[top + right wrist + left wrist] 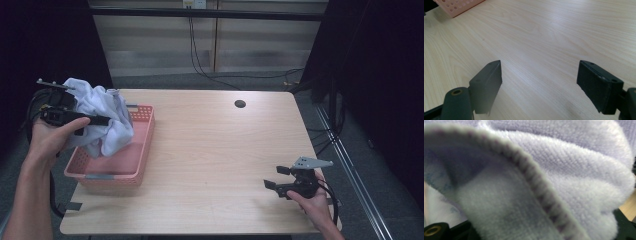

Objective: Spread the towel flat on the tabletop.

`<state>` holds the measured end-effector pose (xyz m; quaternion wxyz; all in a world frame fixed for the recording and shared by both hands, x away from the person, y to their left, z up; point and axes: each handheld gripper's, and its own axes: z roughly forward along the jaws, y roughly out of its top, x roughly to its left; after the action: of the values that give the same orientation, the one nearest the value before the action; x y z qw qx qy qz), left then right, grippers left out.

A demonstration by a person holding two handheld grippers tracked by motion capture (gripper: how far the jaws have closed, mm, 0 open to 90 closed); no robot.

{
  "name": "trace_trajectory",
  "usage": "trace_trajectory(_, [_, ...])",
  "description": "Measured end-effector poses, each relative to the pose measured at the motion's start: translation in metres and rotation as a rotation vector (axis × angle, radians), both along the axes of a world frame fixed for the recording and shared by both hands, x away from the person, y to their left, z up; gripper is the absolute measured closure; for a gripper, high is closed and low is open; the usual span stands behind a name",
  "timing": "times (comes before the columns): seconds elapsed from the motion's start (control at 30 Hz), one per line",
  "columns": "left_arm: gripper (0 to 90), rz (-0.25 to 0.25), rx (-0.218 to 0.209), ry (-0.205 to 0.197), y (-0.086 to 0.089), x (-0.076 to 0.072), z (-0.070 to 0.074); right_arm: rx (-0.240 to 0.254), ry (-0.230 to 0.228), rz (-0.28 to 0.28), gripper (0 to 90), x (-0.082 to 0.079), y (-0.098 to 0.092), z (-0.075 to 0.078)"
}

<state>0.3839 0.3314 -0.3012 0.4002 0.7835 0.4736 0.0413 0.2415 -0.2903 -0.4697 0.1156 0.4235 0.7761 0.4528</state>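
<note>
A soft white towel [102, 115], bunched into loose folds, hangs from the left gripper [97, 120] above the left end of a pink plastic basket [142, 150], its lowest fold reaching down inside the basket's rim. In the left gripper view the towel [564, 170] is a fine looped pile, faintly lilac in this light, with a stitched hem curving across the picture; the cloth covers the jaws, so only their black bases show at the bottom corners, and the jaws appear clenched on the towel, though the pinch itself is hidden. The basket is a shallow rectangle with perforated walls, sitting at the left edge of the table [215, 150], whose top is pale wood-grain laminate, smooth and matte, with a round cable hole [240, 104] near the far edge. The right gripper [274, 177] rests low near the table's front right corner, held by the right hand [312, 200], its flat black jaws spread wide apart with nothing between them. A broad stretch of bare tabletop [544, 37] lies between basket and right gripper.
</note>
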Motion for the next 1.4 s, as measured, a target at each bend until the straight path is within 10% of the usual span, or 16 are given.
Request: trace_trajectory(1.4, [44.7, -0.02, -0.034, -0.193, -0.021, -0.014, 0.095, 0.001, -0.004, -0.001, 21.4, 0.001, -0.001, 0.0])
